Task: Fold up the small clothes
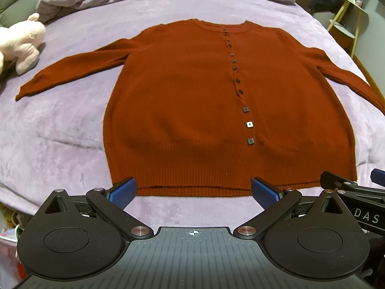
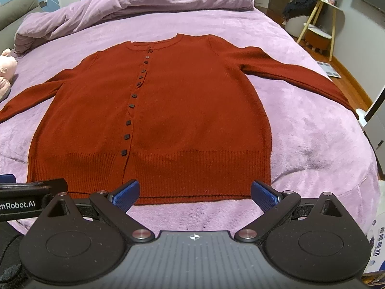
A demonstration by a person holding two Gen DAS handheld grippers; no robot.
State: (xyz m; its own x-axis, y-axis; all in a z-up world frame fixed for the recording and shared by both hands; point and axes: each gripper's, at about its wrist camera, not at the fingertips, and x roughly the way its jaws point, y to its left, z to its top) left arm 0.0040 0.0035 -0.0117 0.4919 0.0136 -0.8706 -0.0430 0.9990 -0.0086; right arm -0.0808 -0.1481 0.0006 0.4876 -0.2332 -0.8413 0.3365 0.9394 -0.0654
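A rust-red buttoned cardigan (image 1: 182,101) lies flat and face up on a purple bed cover (image 1: 60,125), both sleeves spread out to the sides, collar at the far end. My left gripper (image 1: 193,191) hovers open just short of the ribbed hem, left of the button line. My right gripper (image 2: 195,193) is also open with nothing between its blue pads, at the hem of the same cardigan (image 2: 154,110), right of the buttons. Each gripper shows at the edge of the other's view.
A pink plush toy (image 1: 22,45) lies on the bed at the far left. A bunched purple duvet (image 2: 125,2) runs along the far end. A wooden stand (image 2: 320,21) with clothes and a floor scale (image 2: 329,68) are beyond the bed's right side.
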